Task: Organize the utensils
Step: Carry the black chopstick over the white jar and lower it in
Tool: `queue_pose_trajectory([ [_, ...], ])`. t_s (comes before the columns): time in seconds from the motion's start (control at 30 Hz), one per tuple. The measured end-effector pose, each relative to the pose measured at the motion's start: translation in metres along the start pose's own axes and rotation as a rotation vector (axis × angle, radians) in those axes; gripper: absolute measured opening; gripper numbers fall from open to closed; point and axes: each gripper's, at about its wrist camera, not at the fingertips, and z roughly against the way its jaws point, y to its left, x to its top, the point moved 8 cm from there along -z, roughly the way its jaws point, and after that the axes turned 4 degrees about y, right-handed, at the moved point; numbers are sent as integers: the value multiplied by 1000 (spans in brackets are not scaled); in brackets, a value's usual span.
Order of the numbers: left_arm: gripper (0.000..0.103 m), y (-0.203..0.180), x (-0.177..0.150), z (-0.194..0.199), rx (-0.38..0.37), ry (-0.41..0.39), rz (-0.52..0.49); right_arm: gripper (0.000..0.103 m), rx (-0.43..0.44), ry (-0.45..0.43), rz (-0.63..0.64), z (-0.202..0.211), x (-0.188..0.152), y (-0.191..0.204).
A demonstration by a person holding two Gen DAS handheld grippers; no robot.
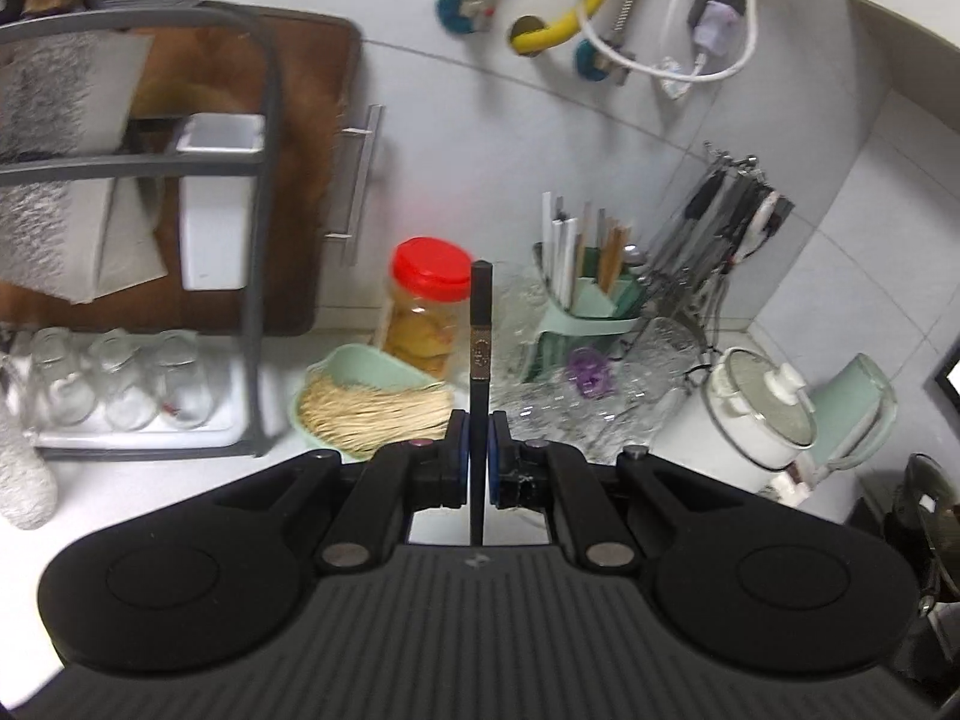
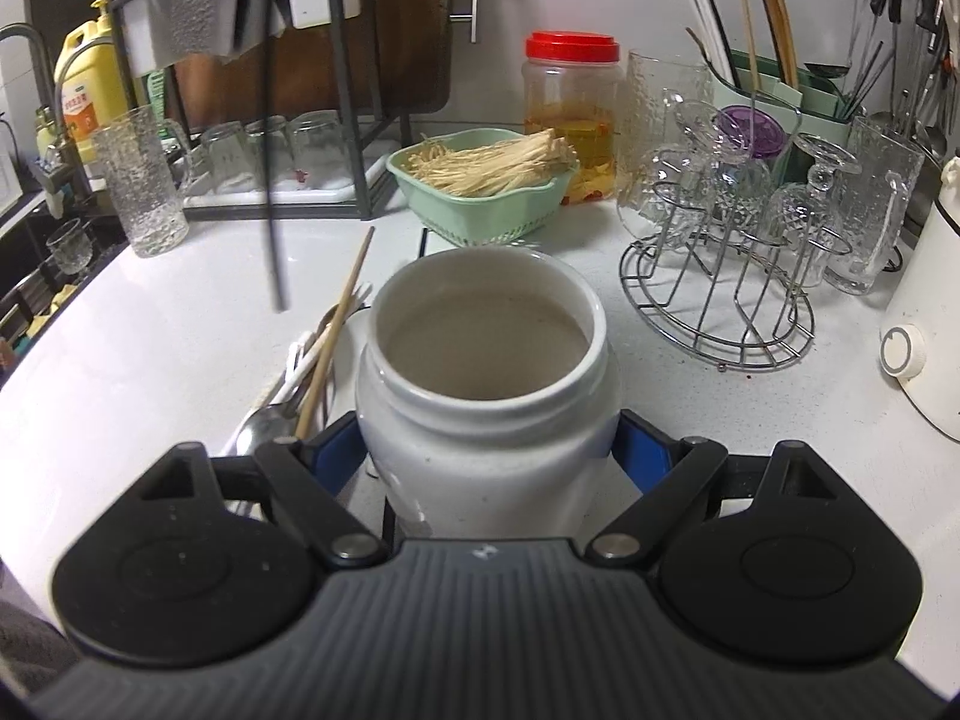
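The left gripper [image 1: 478, 450] is clamped on a thin black chopstick [image 1: 481, 324] and holds it upright, which I judge is to let it go end-first into a container. In the right wrist view this same chopstick hangs in the air, up and to the left of the jar.

The right gripper [image 2: 489, 450] has its blue pads pressed on both sides of a wide white ceramic jar [image 2: 489, 384]. The jar looks empty, and the grip probably steadies it as a holder.

Just left of the jar, a wooden chopstick [image 2: 336, 330], white chopsticks [image 2: 303, 369] and a metal spoon [image 2: 264, 423] lie loose on the white countertop [image 2: 168, 336], not yet sorted.

Farther back stand a green basket of pale noodles [image 2: 486, 180], a red-lidded plastic jar [image 2: 571, 114] and a green utensil caddy [image 2: 774, 93] with chopsticks already upright inside.
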Motion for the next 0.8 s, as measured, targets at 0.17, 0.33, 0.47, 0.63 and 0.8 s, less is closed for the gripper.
queue_pose_trajectory([
  [0.17, 7, -30, 3, -9, -46, 1, -50, 90, 7, -1, 7, 1, -1, 2],
  [0.33, 7, -55, -1, -23, -72, 29, -108, 90, 3, 0, 12, 0, -1, 3],
  [0.47, 7, -67, 1, -27, -72, 22, -141, 90, 6, -2, 11, 1, -2, 5],
  [0.63, 7, -79, 1, -32, -68, 3, -191, 90, 6, -7, 10, 2, -3, 5],
  [0.8, 7, -79, -30, -55, -67, 76, -193, 90, 9, -8, 11, 2, -2, 6],
])
